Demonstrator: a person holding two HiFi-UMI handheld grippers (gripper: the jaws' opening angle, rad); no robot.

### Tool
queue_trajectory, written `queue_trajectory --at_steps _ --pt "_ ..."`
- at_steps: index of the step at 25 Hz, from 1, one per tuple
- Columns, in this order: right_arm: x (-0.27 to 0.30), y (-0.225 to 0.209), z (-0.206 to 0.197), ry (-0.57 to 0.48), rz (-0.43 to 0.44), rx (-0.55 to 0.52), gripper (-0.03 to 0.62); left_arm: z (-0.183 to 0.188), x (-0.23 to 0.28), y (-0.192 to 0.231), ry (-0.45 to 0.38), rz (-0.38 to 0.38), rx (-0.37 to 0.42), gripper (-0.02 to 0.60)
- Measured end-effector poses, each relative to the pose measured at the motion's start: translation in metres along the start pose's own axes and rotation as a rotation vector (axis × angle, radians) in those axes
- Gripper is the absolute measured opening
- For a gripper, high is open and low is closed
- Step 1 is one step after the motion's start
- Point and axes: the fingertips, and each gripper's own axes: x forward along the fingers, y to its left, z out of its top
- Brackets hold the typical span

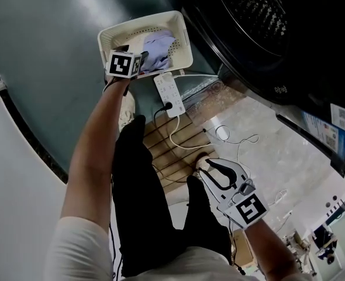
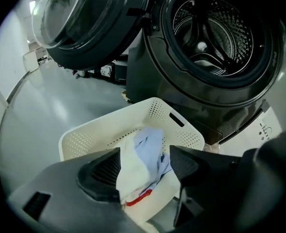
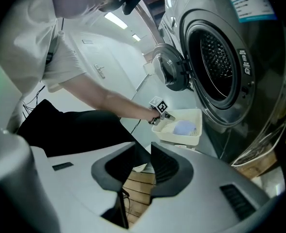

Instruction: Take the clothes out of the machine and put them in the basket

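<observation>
A cream perforated basket (image 1: 181, 34) (image 2: 109, 120) (image 3: 191, 137) stands on the floor in front of the washing machine (image 1: 248, 10) (image 2: 213, 38) (image 3: 220, 57). A white and pale-blue garment (image 1: 161, 45) (image 2: 143, 164) (image 3: 185, 126) lies in it. My left gripper (image 1: 143, 68) (image 2: 144, 166) hangs over the basket with its jaws wide apart; the garment's white part with red trim sits loosely between them. My right gripper (image 1: 207, 165) (image 3: 142, 147) is low by my knees, its jaws a narrow gap apart with nothing between them.
The round machine door (image 2: 80, 18) (image 3: 169, 74) stands swung open to the left. A white power strip (image 1: 169, 92) with cables lies beside the basket, near a wooden slatted board (image 1: 172, 151). My legs in black trousers (image 1: 143, 204) fill the lower middle.
</observation>
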Motion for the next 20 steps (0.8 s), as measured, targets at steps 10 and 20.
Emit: queue_trajectory --at_steps 10,20 --pt "-0.029 0.023 0.003 -0.048 0.017 -0.039 0.08 0.011 -0.058 -0.023 -0.056 0.02 0.014 0.316" --pt "-0.09 0.064 0.007 -0.123 0.039 -0.124 0.08 0.027 -0.166 -0.071 -0.144 0.06 0.042 0.305"
